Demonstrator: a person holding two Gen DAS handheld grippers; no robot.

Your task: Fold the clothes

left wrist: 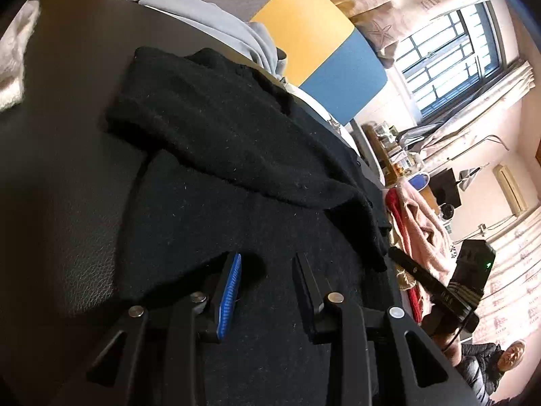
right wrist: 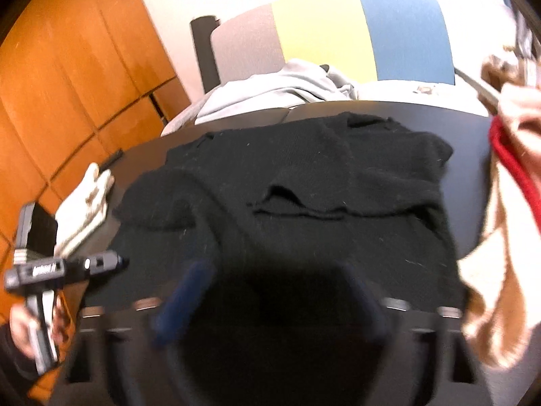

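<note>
Meanwhile, a black sweater (right wrist: 304, 182) lies spread on the dark counter (left wrist: 67, 169). Left tongs (left wrist: 267, 291) stand parted above it, gripping nothing. Right tongs (right wrist: 274, 297) are blurred; their state is unclear.

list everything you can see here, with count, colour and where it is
sweater: one, black, spread on the table, a sleeve folded over its body
table: one, dark, under the sweater
grey garment: one, light grey, past the table's far edge
white cloth: one, on the table's left edge
pink and red clothes: a pile, at the table's right end
headboard: one, grey, yellow and blue panels, behind the table
wardrobe: one, orange wood, far left
window: one, barred, with patterned curtains
bystander: one, dark jacket, low at right
left hand-held gripper: black, blue pad, jaws apart over the sweater
right hand-held gripper: blurred, jaws apart over the sweater
</note>
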